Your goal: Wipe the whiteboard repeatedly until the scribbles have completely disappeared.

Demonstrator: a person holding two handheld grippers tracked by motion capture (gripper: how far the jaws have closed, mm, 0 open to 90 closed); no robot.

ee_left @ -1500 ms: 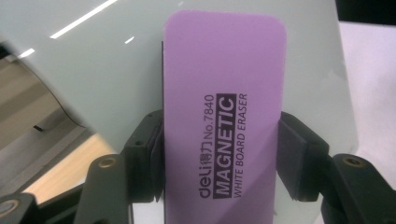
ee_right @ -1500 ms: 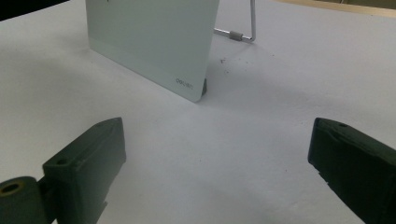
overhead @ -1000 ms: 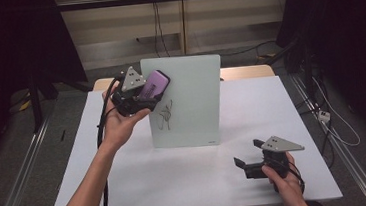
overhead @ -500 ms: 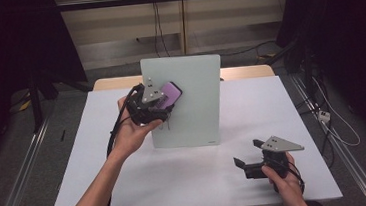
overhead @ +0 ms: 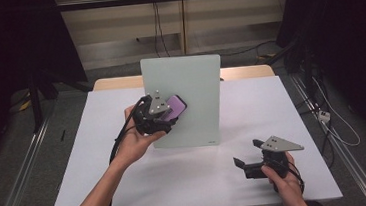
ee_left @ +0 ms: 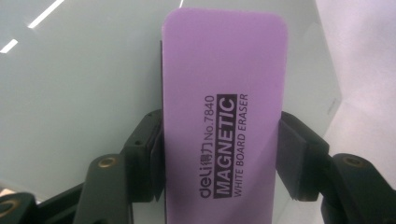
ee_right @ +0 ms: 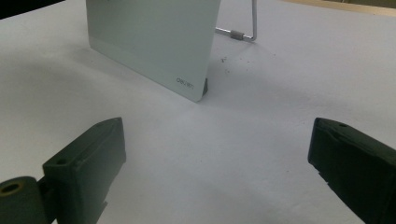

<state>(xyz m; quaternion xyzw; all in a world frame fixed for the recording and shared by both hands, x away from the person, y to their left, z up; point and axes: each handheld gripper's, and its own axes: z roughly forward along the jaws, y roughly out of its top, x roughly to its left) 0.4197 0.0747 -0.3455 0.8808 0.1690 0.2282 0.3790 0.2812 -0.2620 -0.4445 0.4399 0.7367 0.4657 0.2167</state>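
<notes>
Nearest, at the table's front right, the right gripper [overhead: 244, 165] rests in a hand on the white tabletop [overhead: 282, 109], its grey three-cornered plate on top; in the right gripper view its two blocky matte black jaws stand wide apart with nothing but bare table between them [ee_right: 217, 163]. That tabletop is smooth and pale, with a few dark specks near the board's foot. Farther in, left of centre, the left gripper [overhead: 169, 115] is clamped on a purple eraser [overhead: 175, 106]: in the left gripper view the black pads [ee_left: 148, 156] press both long edges of the eraser [ee_left: 224, 107], a flat oblong with rounded corners and a soft, felt-like face printed in black "MAGNETIC WHITE BOARD ERASER". The eraser lies against the left part of the board [overhead: 194, 82]. The board is a glossy pale-green rectangular panel with rounded top corners, standing near upright at mid-table; the right gripper view shows its lower corner [ee_right: 154, 42], a small printed logo, and a thin bent metal wire stand [ee_right: 252, 28] behind it.
</notes>
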